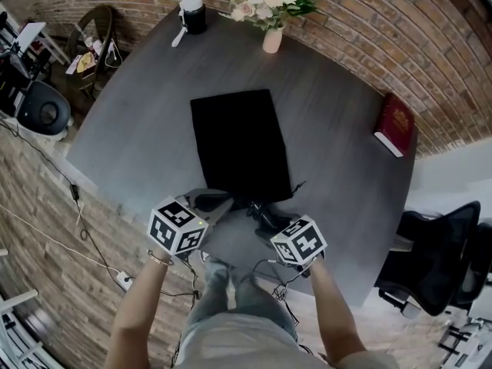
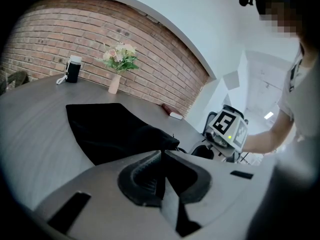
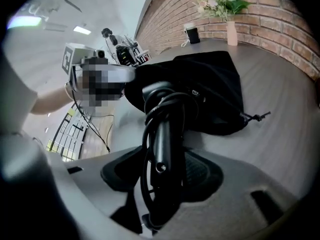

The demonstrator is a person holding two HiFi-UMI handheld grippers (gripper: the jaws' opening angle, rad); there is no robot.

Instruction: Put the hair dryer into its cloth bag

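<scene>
A black cloth bag [image 1: 240,141] lies flat in the middle of the grey table [image 1: 146,129], its mouth toward me. My left gripper [image 1: 224,201] is shut on the raised edge of that mouth, and in the left gripper view the cloth bag [image 2: 110,126] rises up to the closed left gripper [image 2: 161,158]. The black hair dryer [image 1: 267,215] has its cord wound round the handle. In the right gripper view my right gripper [image 3: 165,170] is shut on the hair dryer [image 3: 165,134], whose head is at the mouth of the bag [image 3: 210,84].
A vase of flowers [image 1: 270,18] and a black and white cup [image 1: 192,12] stand at the table's far edge. A red book [image 1: 394,123] lies at the right edge. A black office chair [image 1: 438,260] stands to the right, and a wicker chair [image 1: 92,48] far left.
</scene>
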